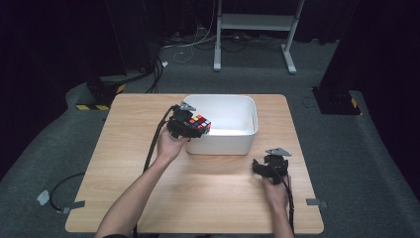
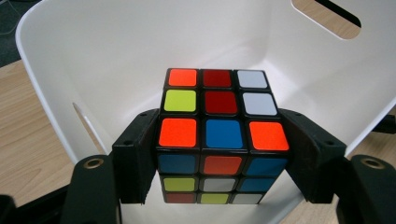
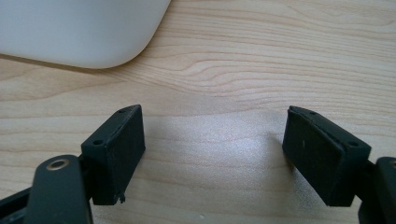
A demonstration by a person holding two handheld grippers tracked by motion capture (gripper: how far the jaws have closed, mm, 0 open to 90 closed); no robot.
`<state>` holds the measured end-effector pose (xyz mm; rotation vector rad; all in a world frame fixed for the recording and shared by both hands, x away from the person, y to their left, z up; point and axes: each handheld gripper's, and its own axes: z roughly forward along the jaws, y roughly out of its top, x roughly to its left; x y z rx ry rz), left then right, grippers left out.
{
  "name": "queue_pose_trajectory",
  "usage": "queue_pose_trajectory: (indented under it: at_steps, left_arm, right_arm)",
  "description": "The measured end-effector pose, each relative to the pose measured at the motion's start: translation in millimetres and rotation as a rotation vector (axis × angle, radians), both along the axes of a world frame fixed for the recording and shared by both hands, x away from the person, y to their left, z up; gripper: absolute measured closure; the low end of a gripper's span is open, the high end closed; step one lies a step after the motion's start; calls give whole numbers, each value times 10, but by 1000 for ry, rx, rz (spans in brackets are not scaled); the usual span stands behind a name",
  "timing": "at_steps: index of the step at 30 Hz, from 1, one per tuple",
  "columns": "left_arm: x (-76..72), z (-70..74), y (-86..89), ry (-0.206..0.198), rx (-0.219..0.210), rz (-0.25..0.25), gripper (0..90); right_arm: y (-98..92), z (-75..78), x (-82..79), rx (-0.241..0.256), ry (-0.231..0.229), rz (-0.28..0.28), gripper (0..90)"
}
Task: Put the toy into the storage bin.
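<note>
Light wooden table (image 1: pixel 124 148) with a square top, one of it, dark floor around. Left side: person's left hand (image 1: pixel 171 145) holds the left gripper (image 1: pixel 193 128) up at the near-left corner of the white rectangular plastic bin (image 1: pixel 247 106). One multicoloured twist-puzzle cube with black edges (image 1: pixel 199 122) sits clamped between its two black jaws, over the bin's left rim. In the left gripper view the cube (image 2: pixel 219 135) fills the gap between the jaws: left jaw pressed flat on its left face, right jaw on its right face, gripping the row nearest the camera; the far two rows stick out past the jaw tips. Cube is held in the air above the bin's (image 2: pixel 116 56) white inside, not touching the floor of it. Top face stickers: orange, dark red, white / yellow-green, dark red, white / orange, blue, orange. No brand or writing readable on cube, bin or grippers. Bin has slot handles cut in its walls, two visible.

Right side: right hand (image 1: pixel 277 193) rests the right gripper (image 1: pixel 261 167) on the table, near-right of the bin, well apart from the cube. Right gripper view: jaws wide apart, nothing between them, bare wood grain below, rounded bin corner (image 3: pixel 93 32) at far left. Count: two grippers, one cube, one bin.
</note>
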<state>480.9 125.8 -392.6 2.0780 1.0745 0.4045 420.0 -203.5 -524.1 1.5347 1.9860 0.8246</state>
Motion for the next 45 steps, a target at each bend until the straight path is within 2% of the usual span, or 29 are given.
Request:
queue_pose_trajectory:
  at_steps: [4,19,22,28,31,39,45]
  left_arm:
    - [-20,45,19,-18,-30,-1,311]
    - [-104,144,106,-48,-62,-10,260]
    - [-127,172,135,-58,-81,-17,254]
    - [-145,195,189,-59,-81,-11,230]
    - [-172,221,220,-62,-96,-5,219]
    - [-195,239,238,-63,-88,-7,196]
    - [-217,227,283,-68,-104,4,188]
  right_arm:
    - [0,0,0,0,0,0,209]
    - [-1,0,2,-1,-1,2,208]
    - [1,0,0,0,0,0,209]
    - [0,0,1,0,0,0,209]
    - [0,0,0,0,0,0,209]
    - [1,0,0,0,0,0,209]
    - [1,0,0,0,0,0,209]
